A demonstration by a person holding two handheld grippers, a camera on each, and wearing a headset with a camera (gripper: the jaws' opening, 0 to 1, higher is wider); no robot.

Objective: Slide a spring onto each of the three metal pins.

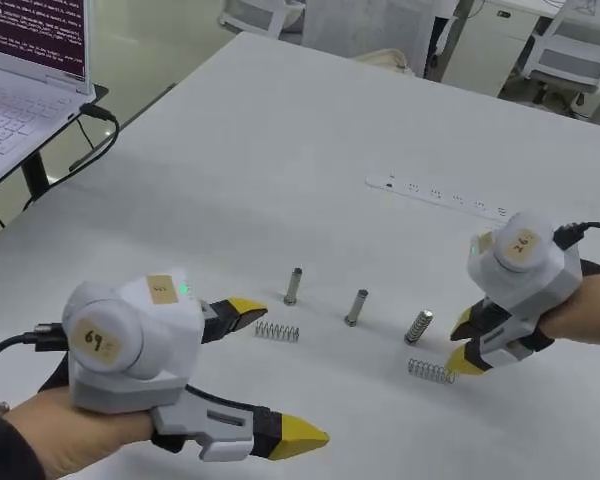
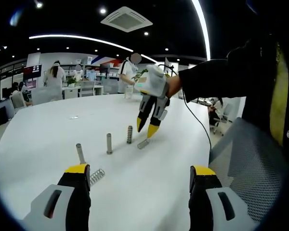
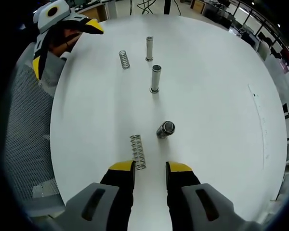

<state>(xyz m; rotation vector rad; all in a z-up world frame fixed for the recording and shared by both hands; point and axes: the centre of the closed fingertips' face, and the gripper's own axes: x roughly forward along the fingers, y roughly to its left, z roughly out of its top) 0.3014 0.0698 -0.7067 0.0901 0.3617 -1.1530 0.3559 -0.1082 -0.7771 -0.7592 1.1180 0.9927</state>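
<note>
While three pins [image 1: 293,285] [image 1: 356,307] [image 1: 418,326] stand upright, one sprung, two springs [image 1: 277,331] [image 1: 431,371] lie loose.

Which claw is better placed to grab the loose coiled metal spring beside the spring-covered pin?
The right claw: its tips are beside that coiled metal spring; the left claw is farther off.

Bright open office [image 2: 62,77], ceiling lights [image 2: 102,10]
</note>
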